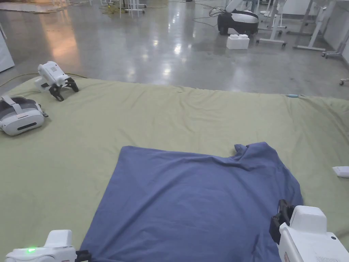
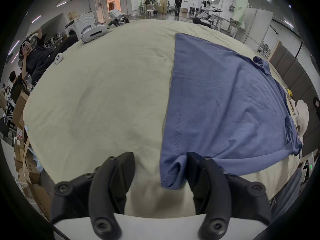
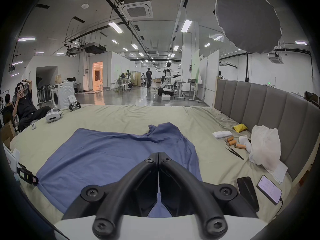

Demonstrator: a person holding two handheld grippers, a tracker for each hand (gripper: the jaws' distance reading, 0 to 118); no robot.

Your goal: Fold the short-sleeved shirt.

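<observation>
No brand or writing can be read on any thing here; small labels on a white device at the left edge of the right gripper view are too blurred to tell. The blue short-sleeved shirt (image 1: 197, 201) lies spread flat on the pale green sheet (image 1: 170, 112) of a bed, toward the near edge, with a bunched part, maybe the collar or a sleeve, at its far right corner. In the left gripper view the left gripper (image 2: 160, 172) has its jaws spread wide, and the near left corner of the shirt (image 2: 225, 105) lies between them, close against the inner side of the right-hand jaw; the other jaw stands apart on bare sheet (image 2: 97, 96). In the head view this gripper (image 1: 83, 255) sits at the near edge, just at the shirt's near left corner. The right gripper (image 3: 158, 154) has its jaws pressed together, tips touching, over the near right part of the shirt (image 3: 107, 153); I cannot tell whether any cloth is pinched between them. In the head view it (image 1: 281, 218) is at the shirt's right edge. A white headset (image 1: 20, 117) and a spare gripper (image 1: 56, 80) rest at the far left corner of the bed, well apart from the shirt. A padded grey headboard (image 3: 259, 101) stands along the right edge, with two phones (image 3: 256, 191), a white bag (image 3: 265, 143) and small orange tubes (image 3: 232, 142) beside it
</observation>
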